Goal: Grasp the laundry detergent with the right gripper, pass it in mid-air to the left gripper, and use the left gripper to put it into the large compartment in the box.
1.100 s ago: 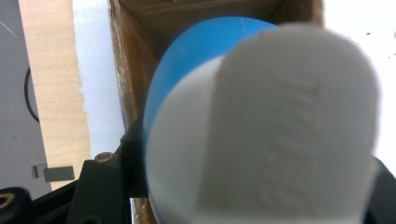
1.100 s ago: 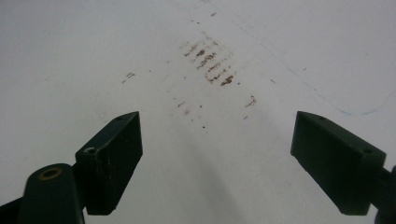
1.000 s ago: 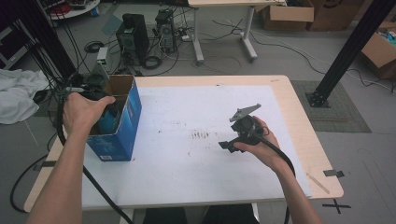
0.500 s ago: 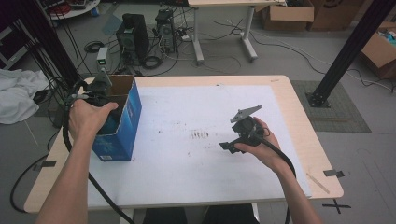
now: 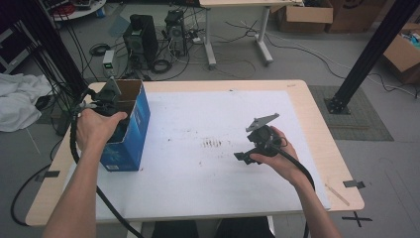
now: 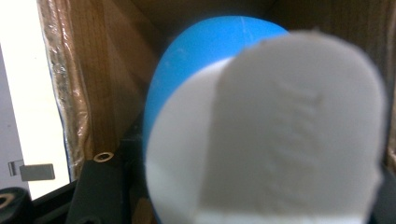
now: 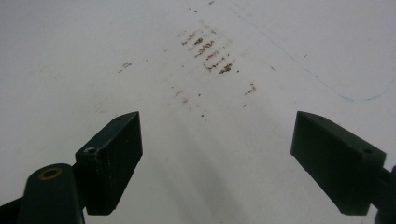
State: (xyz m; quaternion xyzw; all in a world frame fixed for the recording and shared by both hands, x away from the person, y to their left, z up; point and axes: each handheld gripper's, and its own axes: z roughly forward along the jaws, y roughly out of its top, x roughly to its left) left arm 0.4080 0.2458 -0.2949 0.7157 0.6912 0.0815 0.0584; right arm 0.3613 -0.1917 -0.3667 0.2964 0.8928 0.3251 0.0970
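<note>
White paper covers the wooden table (image 5: 307,106), and a patch of brown smudges (image 5: 213,143) marks it near the middle. At the table's left side stands an open blue cardboard box (image 5: 130,141), its brown inner walls (image 6: 88,84) visible in the left gripper view. The left gripper (image 5: 106,99) reaches down into the box's open top – its jaws are closed on a blue-and-white ball (image 6: 224,116), which sits inside the box and presses close to the camera (the white part is blurred). The right gripper (image 5: 260,144) is held over the paper to the right of the smudges, well apart from the box – its jaws stand wide with nothing between them, only bare paper below.
</note>
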